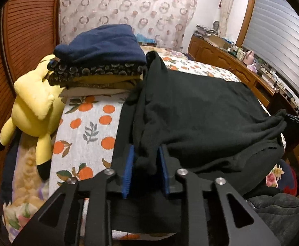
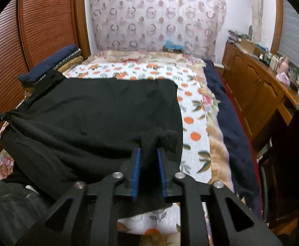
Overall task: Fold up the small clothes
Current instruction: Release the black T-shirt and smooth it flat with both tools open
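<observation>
A black garment (image 1: 206, 110) lies spread on the orange-print bedsheet (image 1: 87, 123); it also shows in the right wrist view (image 2: 100, 110). My left gripper (image 1: 146, 153) is shut on a bunched near-left corner of the garment, cloth pinched between its blue pads (image 1: 130, 164). My right gripper (image 2: 148, 153) is shut on the near-right corner, cloth bunched between its blue pads (image 2: 136, 164). Both corners are lifted slightly off the bed. The far edge lies flat.
A stack of folded clothes (image 1: 102, 61), navy on top, sits at the bed's far left (image 2: 53, 63). A yellow plush toy (image 1: 34, 106) leans beside it. A wooden slatted door (image 1: 26, 30) is left. A wooden dresser (image 2: 258, 86) with clutter runs along the right.
</observation>
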Motion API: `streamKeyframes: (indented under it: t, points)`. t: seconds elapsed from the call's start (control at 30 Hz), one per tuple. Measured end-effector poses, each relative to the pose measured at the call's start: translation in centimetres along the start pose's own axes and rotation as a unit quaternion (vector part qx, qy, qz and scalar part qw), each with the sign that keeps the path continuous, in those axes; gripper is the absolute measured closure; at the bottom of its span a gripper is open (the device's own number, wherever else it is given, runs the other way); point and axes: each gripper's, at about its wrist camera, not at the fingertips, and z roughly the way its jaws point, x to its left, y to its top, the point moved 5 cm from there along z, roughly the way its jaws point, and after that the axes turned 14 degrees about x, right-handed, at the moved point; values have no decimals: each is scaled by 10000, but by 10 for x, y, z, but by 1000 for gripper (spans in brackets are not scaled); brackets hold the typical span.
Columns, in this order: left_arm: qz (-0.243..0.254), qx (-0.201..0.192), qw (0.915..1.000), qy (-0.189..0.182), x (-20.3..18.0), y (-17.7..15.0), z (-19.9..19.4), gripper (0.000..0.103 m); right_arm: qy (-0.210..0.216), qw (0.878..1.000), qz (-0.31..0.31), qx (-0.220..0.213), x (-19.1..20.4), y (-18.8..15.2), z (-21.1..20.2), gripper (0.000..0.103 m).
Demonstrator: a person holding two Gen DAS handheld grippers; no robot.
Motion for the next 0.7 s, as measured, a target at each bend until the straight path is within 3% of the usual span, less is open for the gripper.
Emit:
streamKeyframes:
  t: [0.07,0.17,0.27,0.7]
  points:
    - [2,-79,10000,40,2,-1,-3,58,-25,9999,-7,-119,4,6,-6,58]
    - [34,-162,9998,108,1,2,-7,53,-42,9996,-19,-287,10,6,-16,51]
    - [65,-200,9996,186,1,4,-8,41,-81,9990,-47,-431,17,2,-17,44]
    - [114,-239,9989,386,-5,10,-3,33,400,9980,-380,-319,58,16,38,42]
